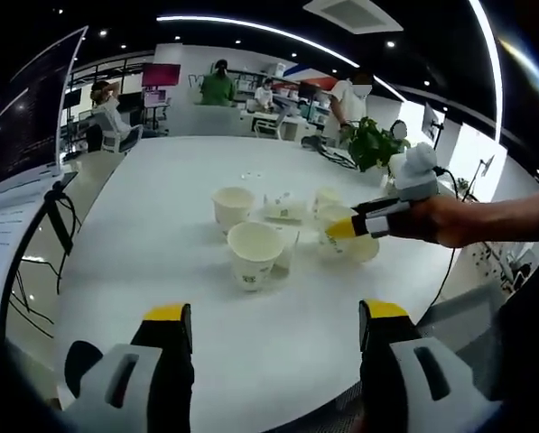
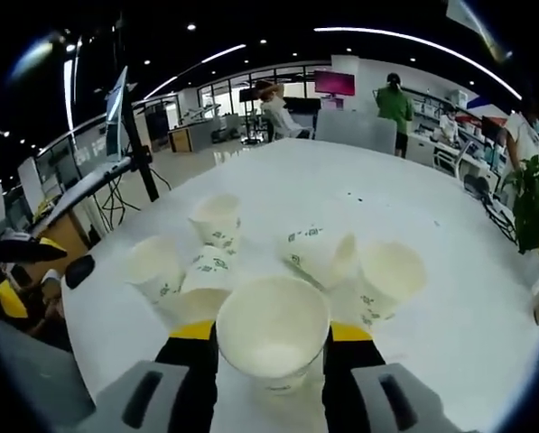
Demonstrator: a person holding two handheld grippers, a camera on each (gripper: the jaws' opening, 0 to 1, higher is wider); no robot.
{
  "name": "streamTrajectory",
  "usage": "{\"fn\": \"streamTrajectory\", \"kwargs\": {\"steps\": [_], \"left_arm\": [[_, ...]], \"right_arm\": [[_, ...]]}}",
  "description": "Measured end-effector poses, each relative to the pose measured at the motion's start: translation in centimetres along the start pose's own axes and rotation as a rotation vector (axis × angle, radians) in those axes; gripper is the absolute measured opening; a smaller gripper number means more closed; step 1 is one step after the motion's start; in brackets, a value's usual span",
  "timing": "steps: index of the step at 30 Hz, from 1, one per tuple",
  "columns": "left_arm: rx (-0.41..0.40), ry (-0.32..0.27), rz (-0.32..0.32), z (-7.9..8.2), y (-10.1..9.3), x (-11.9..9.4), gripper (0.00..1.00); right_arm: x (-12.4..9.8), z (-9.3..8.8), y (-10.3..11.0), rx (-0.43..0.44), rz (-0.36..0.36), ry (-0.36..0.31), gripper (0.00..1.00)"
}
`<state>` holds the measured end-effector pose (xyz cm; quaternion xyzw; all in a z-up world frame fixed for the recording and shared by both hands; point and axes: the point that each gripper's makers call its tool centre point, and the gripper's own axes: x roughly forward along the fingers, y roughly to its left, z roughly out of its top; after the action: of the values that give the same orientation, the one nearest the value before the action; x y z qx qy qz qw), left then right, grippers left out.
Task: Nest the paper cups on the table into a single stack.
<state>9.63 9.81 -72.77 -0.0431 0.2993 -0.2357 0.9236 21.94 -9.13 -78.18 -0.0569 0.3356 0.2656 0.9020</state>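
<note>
**Paper cups clustered on a round white surface, one held by the right tool**

Where the right tool rises from the bottom of the right gripper view, its yellow-tipped jaws are closed against the sides of a held cup, whose lower wall is hidden between them. That cup is white paper, round-mouthed and tapering, with small green print. Just beyond it sits a loose cluster: a front-left cup upright, a tipped cup lying on its side, a right cup upright, and a far cup behind. How some of them overlap is hard to make out.

Seen from the left gripper view, the left tool hangs above the smooth white surface with jaws wide apart, holding nothing, well short of the cups. Across the cluster, a hand grips the right tool's handle, forearm extending out of frame. A leafy plant stands beyond the cups.
</note>
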Motion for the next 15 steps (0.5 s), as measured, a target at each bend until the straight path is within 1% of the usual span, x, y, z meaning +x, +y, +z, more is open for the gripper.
{"fn": "streamTrajectory", "kwargs": {"steps": [7, 8, 12, 15], "left_arm": [[0.003, 0.0, -0.001, -0.1, 0.0, -0.1, 0.75], [0.003, 0.0, -0.001, 0.0, 0.0, -0.1, 0.75], [0.006, -0.002, -0.004, 0.0, -0.1, -0.1, 0.75], [0.008, -0.005, -0.006, 0.2, -0.3, -0.1, 0.75]], "right_arm": [[-1.6, 0.0, 3.1, -0.04, 0.046, -0.025, 0.45], [-1.4, 0.1, 3.2, -0.045, 0.053, -0.027, 0.45], [-1.8, -0.4, 5.2, -0.068, 0.085, -0.026, 0.45], [-1.9, -0.8, 6.1, -0.074, 0.105, -0.021, 0.45]]}}
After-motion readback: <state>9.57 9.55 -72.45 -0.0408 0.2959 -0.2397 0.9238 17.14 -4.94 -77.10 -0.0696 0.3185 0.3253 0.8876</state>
